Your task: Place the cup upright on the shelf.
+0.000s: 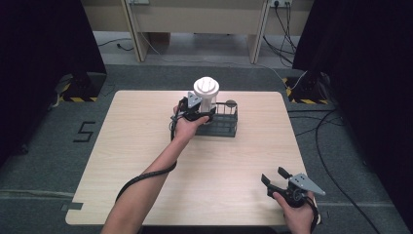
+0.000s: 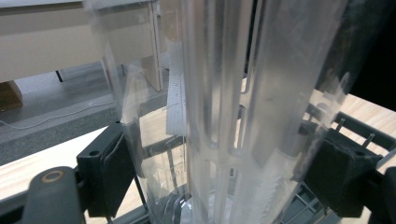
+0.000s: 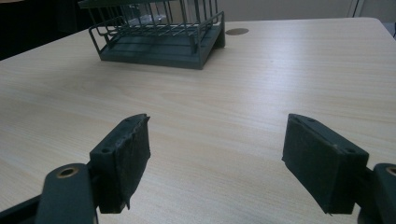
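Observation:
A tall clear plastic cup [image 1: 206,93] with ribbed walls stands upright at the left end of a dark wire rack [image 1: 225,123] at the table's far middle. My left gripper [image 1: 204,113] is shut on the cup's lower part, coming from the left. In the left gripper view the cup [image 2: 233,107] sits between both pads [image 2: 105,172], with rack bars below; whether the cup rests on the rack I cannot tell. My right gripper [image 1: 273,175] stands open near the front right corner, with nothing between its jaws [image 3: 217,158]. The rack [image 3: 161,44] lies far ahead of it.
The light wooden table [image 1: 146,161] carries a small dark round disc [image 1: 231,103] just behind the rack, also seen beside it [image 3: 236,31]. Cables run over the grey floor [image 1: 336,146] to the right. Dark curtains hang on both sides.

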The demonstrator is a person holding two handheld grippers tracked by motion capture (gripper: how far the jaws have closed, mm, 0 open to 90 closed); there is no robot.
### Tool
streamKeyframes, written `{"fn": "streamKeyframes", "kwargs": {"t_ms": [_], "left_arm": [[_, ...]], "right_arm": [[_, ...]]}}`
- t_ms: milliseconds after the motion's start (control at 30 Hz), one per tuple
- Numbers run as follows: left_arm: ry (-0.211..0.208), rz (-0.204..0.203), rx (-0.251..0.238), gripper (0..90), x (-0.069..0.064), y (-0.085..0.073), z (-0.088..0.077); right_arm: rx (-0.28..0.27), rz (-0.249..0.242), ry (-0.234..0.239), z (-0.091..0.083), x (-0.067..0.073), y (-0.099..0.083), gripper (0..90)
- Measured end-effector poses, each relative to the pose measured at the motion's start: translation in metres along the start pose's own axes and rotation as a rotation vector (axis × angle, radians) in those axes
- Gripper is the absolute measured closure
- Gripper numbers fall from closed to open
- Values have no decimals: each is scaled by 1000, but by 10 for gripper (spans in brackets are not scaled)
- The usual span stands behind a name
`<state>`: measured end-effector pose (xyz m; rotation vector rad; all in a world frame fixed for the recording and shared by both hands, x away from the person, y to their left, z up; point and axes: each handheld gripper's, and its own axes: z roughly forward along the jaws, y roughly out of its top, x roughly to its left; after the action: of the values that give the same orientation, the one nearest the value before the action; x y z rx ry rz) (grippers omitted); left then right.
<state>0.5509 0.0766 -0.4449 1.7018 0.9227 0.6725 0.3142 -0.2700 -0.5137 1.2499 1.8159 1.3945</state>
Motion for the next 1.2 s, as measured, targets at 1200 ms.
{"fn": "streamKeyframes", "kwargs": {"t_ms": [1200], "left_arm": [[23,30,23,145,-2,-1,-21]], "right_arm": [[4,19,4,0,-1,0,233]]}}
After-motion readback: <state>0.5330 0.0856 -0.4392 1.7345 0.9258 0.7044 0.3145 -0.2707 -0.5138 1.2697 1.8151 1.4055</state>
